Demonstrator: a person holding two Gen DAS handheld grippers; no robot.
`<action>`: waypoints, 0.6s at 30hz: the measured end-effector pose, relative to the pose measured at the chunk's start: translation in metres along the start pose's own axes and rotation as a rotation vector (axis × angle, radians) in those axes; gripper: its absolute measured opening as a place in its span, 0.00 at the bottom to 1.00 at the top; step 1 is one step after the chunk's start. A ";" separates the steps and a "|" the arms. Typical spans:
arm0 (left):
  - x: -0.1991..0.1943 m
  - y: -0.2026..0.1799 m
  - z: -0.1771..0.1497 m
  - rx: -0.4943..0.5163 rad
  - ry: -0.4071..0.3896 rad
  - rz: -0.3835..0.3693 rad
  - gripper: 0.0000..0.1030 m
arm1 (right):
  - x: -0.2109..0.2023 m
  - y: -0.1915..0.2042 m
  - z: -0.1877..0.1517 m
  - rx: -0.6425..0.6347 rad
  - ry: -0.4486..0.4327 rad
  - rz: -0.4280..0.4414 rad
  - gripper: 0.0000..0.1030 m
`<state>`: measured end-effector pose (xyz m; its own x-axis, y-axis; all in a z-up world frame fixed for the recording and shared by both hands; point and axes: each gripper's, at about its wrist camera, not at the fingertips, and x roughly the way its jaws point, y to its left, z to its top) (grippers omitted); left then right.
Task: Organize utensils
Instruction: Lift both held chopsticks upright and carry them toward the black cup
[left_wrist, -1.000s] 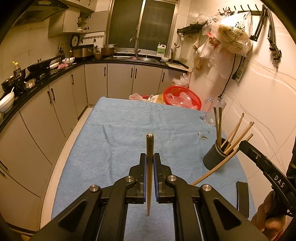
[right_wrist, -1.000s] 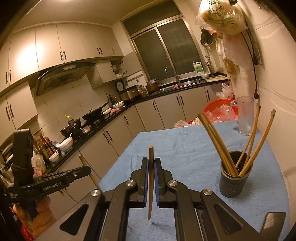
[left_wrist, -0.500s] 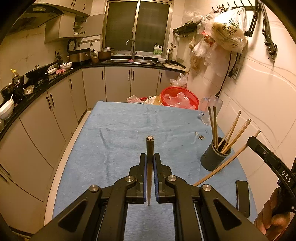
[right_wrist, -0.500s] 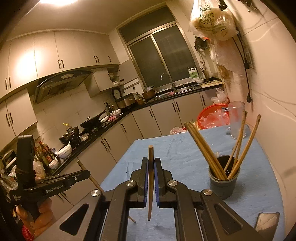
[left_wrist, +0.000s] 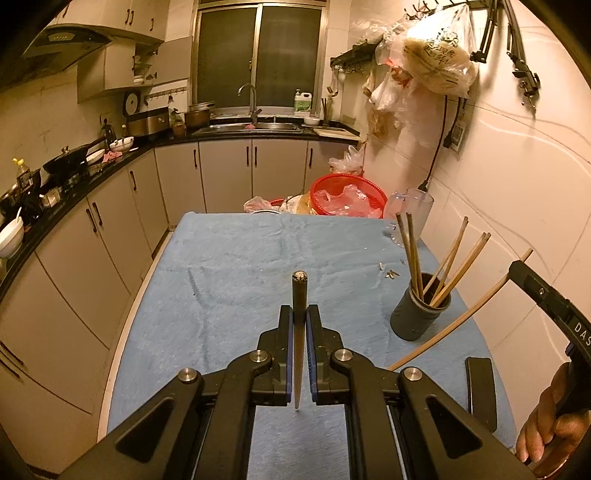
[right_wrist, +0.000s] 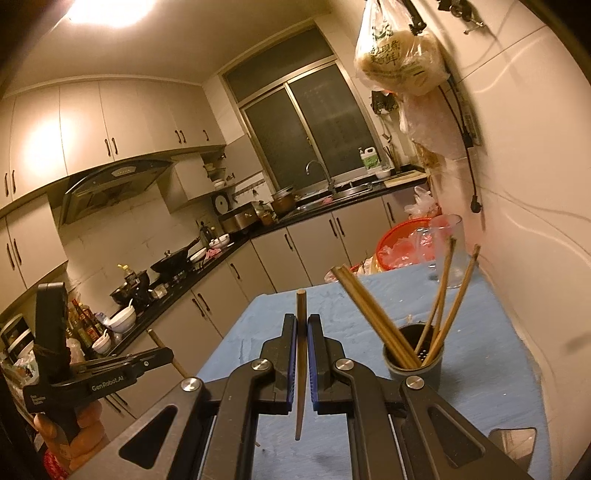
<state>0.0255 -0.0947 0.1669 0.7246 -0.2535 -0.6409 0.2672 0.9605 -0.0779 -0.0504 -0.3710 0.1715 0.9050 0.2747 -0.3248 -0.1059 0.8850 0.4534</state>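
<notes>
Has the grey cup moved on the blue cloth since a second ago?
No. The cup sits at the same spot on the cloth, near the wall; only the cameras shifted.

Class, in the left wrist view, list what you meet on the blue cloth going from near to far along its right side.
Black flat object → dark chopstick cup → small scraps → clear glass pitcher.

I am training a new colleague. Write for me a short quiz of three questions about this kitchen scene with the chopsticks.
1. True or false: the left gripper is shut on a chopstick.
2. What does the right gripper hold?
3. The grey holder stands on: A) blue cloth B) bare wood C) sink.

Key: 1 true; 2 a chopstick; 3 A.
</notes>
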 end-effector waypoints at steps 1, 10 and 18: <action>-0.001 -0.002 0.001 0.004 -0.002 0.000 0.07 | -0.003 -0.001 0.002 0.001 -0.006 -0.003 0.06; -0.005 -0.020 0.011 0.039 -0.012 -0.008 0.07 | -0.024 -0.014 0.015 0.012 -0.055 -0.027 0.06; -0.003 -0.040 0.021 0.070 -0.012 -0.020 0.07 | -0.039 -0.027 0.027 0.016 -0.071 -0.058 0.06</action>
<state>0.0255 -0.1351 0.1879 0.7265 -0.2739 -0.6301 0.3250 0.9450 -0.0362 -0.0714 -0.4154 0.1941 0.9366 0.1955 -0.2909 -0.0467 0.8922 0.4491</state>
